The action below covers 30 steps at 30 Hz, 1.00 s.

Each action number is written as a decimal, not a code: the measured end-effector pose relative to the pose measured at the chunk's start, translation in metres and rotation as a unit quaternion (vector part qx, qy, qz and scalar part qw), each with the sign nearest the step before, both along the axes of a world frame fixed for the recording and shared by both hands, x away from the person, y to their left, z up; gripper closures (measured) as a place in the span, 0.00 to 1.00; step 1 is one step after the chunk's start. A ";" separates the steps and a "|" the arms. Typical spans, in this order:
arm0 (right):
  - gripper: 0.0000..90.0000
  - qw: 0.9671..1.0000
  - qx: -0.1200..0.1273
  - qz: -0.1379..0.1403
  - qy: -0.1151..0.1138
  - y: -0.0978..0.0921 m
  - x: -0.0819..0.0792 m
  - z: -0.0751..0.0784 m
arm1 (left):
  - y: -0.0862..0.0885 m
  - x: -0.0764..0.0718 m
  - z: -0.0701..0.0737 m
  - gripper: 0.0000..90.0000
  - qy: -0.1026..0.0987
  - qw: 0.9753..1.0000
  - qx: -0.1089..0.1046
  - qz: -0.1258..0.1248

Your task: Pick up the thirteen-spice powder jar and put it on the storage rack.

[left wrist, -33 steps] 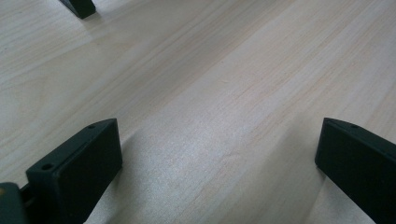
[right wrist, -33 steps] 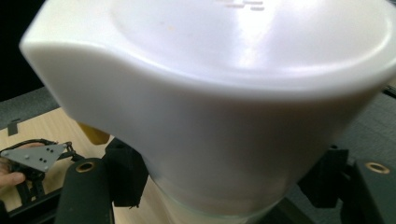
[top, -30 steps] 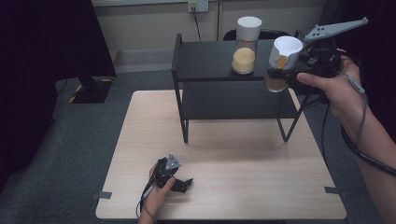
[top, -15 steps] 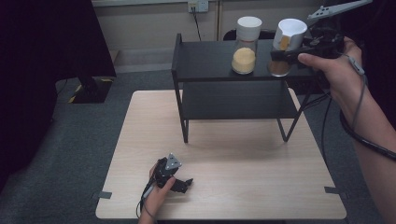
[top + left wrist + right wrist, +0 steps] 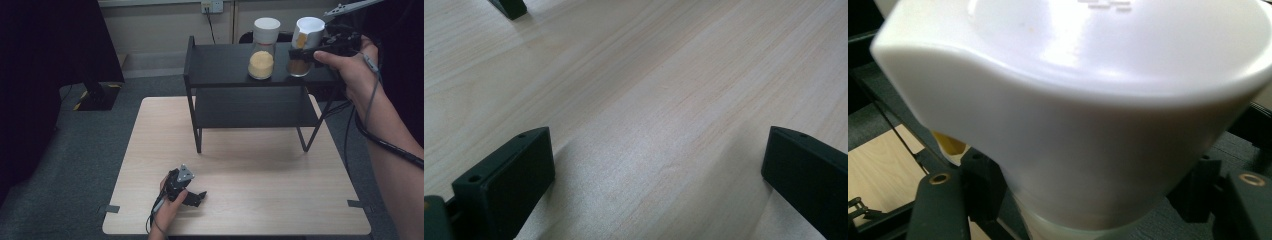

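A clear jar with brown contents and a white lid [image 5: 306,31] is at the right of the black shelf's top tier [image 5: 220,65], slightly tilted. My right gripper [image 5: 311,52] is shut on its body; in the right gripper view the white lid [image 5: 1083,90] looms large and the right gripper [image 5: 1088,215] has a jaw on each side of the jar. A second jar [image 5: 262,50] with yellow grain and a white lid stands just left of it. My left gripper [image 5: 198,198] rests open on the wooden table [image 5: 260,165] near the front edge; the left gripper [image 5: 659,170] has bare wood between its jaws.
The black two-tier shelf stands on the table's far half, with its lower tier [image 5: 255,107] bare. The right gripper's cable [image 5: 372,120] trails down along the person's forearm. Grey carpet [image 5: 90,150] surrounds the table.
My right gripper has carried the brown jar up and back onto the top tier beside the yellow jar. The left gripper has stayed put.
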State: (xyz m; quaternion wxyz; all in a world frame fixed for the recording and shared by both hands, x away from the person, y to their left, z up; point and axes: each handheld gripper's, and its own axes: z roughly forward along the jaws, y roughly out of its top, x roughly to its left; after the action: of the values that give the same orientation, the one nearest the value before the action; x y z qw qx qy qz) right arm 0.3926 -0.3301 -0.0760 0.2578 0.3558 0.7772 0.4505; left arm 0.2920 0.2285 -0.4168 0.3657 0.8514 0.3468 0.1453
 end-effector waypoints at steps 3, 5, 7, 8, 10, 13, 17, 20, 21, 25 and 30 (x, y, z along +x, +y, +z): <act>0.34 1.000 0.000 -0.005 0.002 0.000 0.003 -0.001 | 0.000 0.000 0.000 0.00 0.000 1.000 0.000 0.000; 0.34 1.000 0.002 -0.006 0.005 0.000 0.005 -0.002 | 0.000 0.000 0.000 0.00 0.000 1.000 0.000 0.000; 0.34 1.000 0.001 -0.008 0.006 0.002 0.006 -0.002 | 0.000 0.000 0.000 0.00 0.000 1.000 0.000 0.000; 0.34 1.000 0.000 -0.008 0.005 0.002 0.006 -0.003 | 0.000 0.000 0.000 0.00 0.000 1.000 0.000 0.000; 0.34 1.000 0.002 -0.010 0.005 0.004 0.008 -0.003 | 0.000 0.000 0.000 0.00 0.000 1.000 0.000 0.000; 0.34 1.000 0.002 -0.010 0.008 0.006 0.010 -0.003 | 0.000 0.000 0.000 0.00 0.000 1.000 0.000 0.000; 0.34 1.000 0.001 -0.011 0.010 0.007 0.012 -0.004 | 0.000 0.000 0.000 0.00 0.000 1.000 0.000 0.000; 0.34 1.000 0.005 -0.012 0.010 0.006 0.013 -0.006 | 0.000 0.000 0.000 0.00 0.000 1.000 0.000 0.000; 0.34 1.000 0.006 -0.012 0.010 0.006 0.014 -0.006 | 0.000 0.000 0.000 0.00 0.000 1.000 0.000 0.000; 0.34 1.000 0.017 -0.015 0.014 0.004 0.016 -0.008 | 0.000 0.000 0.000 0.00 0.000 1.000 0.000 0.000; 0.34 1.000 0.022 -0.017 0.013 0.003 0.015 -0.010 | 0.000 0.000 0.000 0.00 0.000 1.000 0.000 0.000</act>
State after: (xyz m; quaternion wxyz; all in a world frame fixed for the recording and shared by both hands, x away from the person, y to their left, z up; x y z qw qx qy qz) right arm 0.4081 -0.3275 -0.0859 0.2476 0.3798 0.7642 0.4587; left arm 0.2918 0.2284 -0.4168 0.3656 0.8513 0.3469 0.1458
